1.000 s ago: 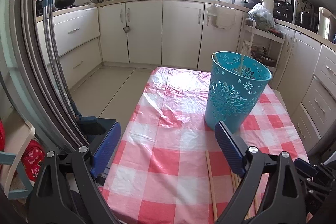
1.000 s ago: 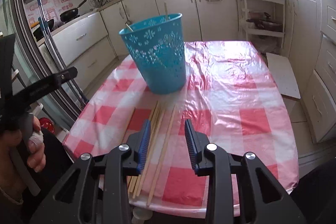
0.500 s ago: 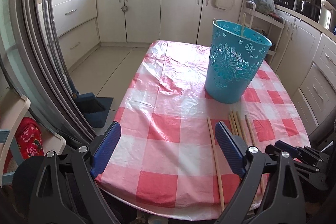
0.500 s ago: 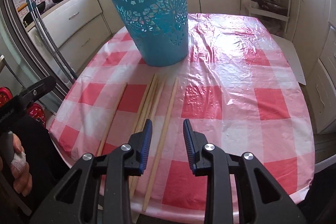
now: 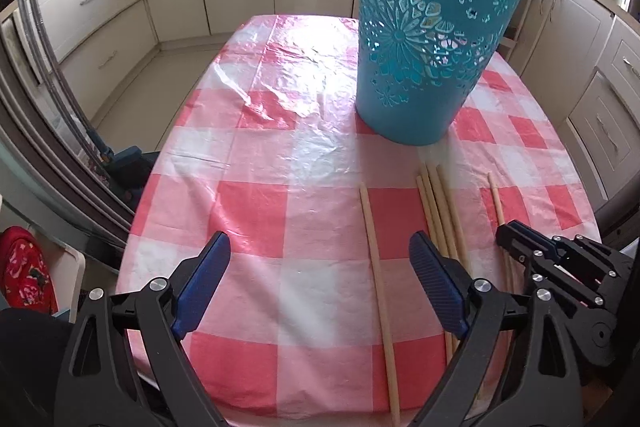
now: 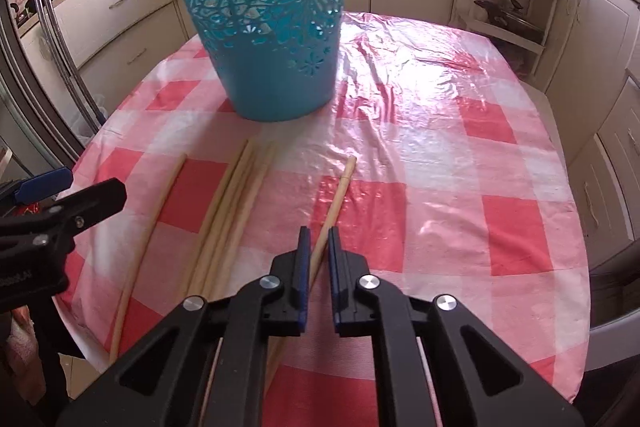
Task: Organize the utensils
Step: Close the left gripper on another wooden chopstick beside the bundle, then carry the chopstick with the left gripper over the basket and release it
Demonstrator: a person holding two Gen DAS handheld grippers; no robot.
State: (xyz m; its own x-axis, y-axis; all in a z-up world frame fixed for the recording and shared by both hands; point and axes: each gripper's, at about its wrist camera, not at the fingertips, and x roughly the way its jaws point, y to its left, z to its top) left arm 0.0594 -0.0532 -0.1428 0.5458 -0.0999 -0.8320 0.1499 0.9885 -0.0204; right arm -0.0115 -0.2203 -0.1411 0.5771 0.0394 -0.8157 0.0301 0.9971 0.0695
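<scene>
My right gripper [image 6: 317,233] has just been closing and pinches the rightmost pale wooden chopstick [image 6: 335,198], lower centre, below the turquoise perforated plastic basket [image 6: 267,23]. My left gripper [image 5: 320,263] gapes. Gripped off-centre, it may pivot and slip.

My left tool [image 5: 320,287] has bare table [image 5: 280,155] ahead. The bin [image 5: 424,59] blocks the far right; sticks [image 5: 440,211] lie between it and me, and my right tool [image 6: 318,247] crowds their right side. Beyond the bin the table lies open.
</scene>
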